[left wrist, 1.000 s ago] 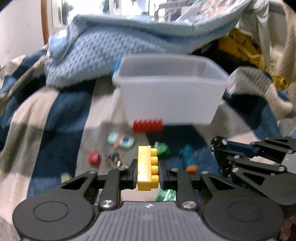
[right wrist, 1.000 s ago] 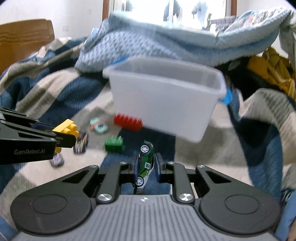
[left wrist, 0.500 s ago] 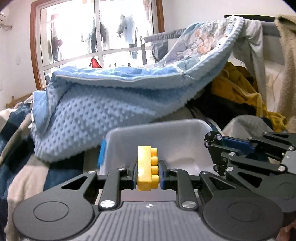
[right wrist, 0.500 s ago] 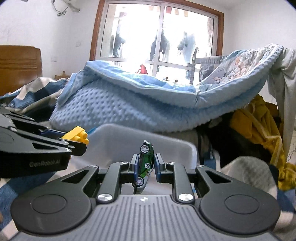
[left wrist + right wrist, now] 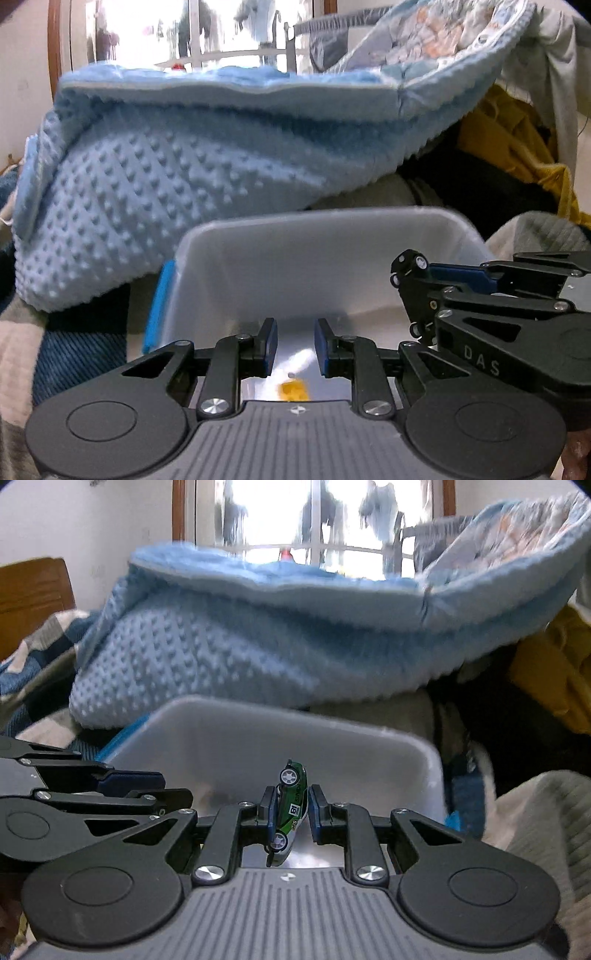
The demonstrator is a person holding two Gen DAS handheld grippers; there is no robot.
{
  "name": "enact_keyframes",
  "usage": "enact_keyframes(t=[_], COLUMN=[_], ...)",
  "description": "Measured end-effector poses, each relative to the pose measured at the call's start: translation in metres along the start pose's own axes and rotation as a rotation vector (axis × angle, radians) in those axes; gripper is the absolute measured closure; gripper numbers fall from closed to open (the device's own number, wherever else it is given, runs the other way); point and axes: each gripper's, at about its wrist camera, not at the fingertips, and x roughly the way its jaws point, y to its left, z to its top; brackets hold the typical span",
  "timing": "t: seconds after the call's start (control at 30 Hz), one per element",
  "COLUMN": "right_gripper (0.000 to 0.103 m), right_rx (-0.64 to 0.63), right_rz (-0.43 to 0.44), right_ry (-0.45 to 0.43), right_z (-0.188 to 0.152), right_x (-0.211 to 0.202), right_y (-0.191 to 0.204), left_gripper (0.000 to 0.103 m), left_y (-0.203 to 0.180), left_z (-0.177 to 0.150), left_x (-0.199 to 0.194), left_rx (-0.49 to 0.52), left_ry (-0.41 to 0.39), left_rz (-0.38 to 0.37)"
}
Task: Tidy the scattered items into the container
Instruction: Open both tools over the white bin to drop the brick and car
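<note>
A translucent white plastic bin (image 5: 314, 236) lies right below both grippers. My left gripper (image 5: 295, 347) hangs over its inside, jaws apart with nothing between them. Beneath the gap, a blurred yellow brick (image 5: 293, 389) shows against the bin's floor. My right gripper (image 5: 291, 812) is shut on a small green toy car (image 5: 293, 801), held nose up over the bin (image 5: 258, 716). Each gripper shows in the other's view: the right gripper (image 5: 410, 295) at the right edge, the left gripper (image 5: 173, 786) at the left edge.
A dotted light-blue blanket (image 5: 184, 177) is piled just behind the bin. Yellow and dark clothes (image 5: 517, 147) lie at the right. A blue-and-beige checked bedspread (image 5: 40, 650) runs off to the left, with a window (image 5: 295, 517) behind.
Both grippers have travelled forward from above the scattered toys to over the bin. The yellow brick has left the left jaws and now shows below them inside the bin. The right still holds the car.
</note>
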Motion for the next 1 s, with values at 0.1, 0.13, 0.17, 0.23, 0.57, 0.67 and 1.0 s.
enact_keyframes(t=[0.1,0.13,0.17,0.23,0.57,0.67,1.0], right_gripper=[0.082,0.082,0.073,0.053,0.0,0.0,0.0], right_rx=[-0.009,-0.011,-0.007,0.001,-0.025,-0.07,-0.127], right_rz=[-0.003,-0.008,-0.016,-0.028,-0.115,-0.144,0.135], right_ry=[0.025,0.028,0.032,0.042,-0.049,-0.061,-0.115], right_z=[-0.001,-0.001,0.0,0.003,0.015,0.014,-0.091], right_x=[0.005,0.005,0.005,0.004,-0.037,-0.062,-0.121], right_y=[0.0,0.0,-0.001,-0.002,0.004,0.018,0.048], left_gripper=[0.077,0.074,0.071,0.062,0.034,0.034,0.032], left_y=[0.0,0.001,0.001,0.003,0.016,0.023,0.035], left_z=[-0.005,-0.005,-0.005,-0.005,-0.007,-0.023,-0.128], left_x=[0.005,0.005,0.005,0.004,-0.033,-0.061,-0.147], left_rx=[0.006,0.004,0.002,0.001,-0.066,-0.126,-0.112], left_ry=[0.013,0.014,0.015,0.025,0.083,0.067,-0.041], left_rz=[0.005,0.008,0.012,0.043,0.131,0.033,0.086])
